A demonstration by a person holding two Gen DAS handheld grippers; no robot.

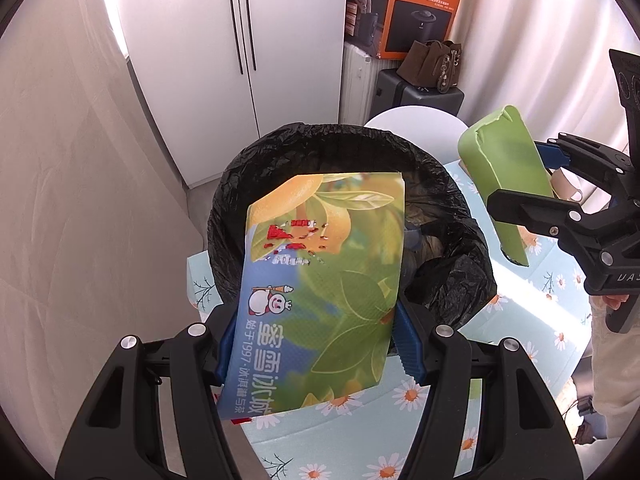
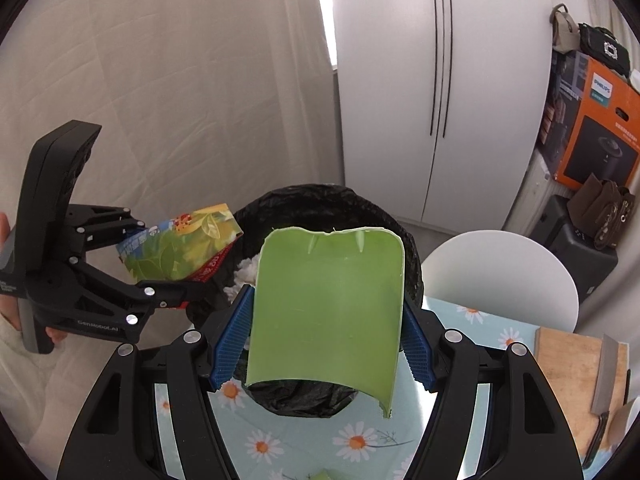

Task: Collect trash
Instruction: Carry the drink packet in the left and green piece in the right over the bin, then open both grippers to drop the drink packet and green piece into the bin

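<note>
A bin lined with a black bag (image 1: 240, 184) stands on the table; its rim also shows in the right wrist view (image 2: 320, 204). My left gripper (image 1: 316, 340) is shut on a printed drink carton (image 1: 324, 280) and holds it over the near side of the bin; the carton shows from the side in the right wrist view (image 2: 180, 248). My right gripper (image 2: 328, 344) is shut on a curved green plastic piece (image 2: 328, 312) above the bin's near edge. The green piece also shows in the left wrist view (image 1: 504, 168), to the right of the bin.
The table has a light blue daisy-print cloth (image 2: 304, 440). A wooden cutting board (image 2: 568, 368) with a cleaver (image 2: 606, 380) lies at the right. A white round chair back (image 2: 500, 276) stands behind the table. White cabinets (image 2: 400, 80), a dark suitcase (image 1: 416, 92) and an orange box (image 1: 420, 8) stand behind.
</note>
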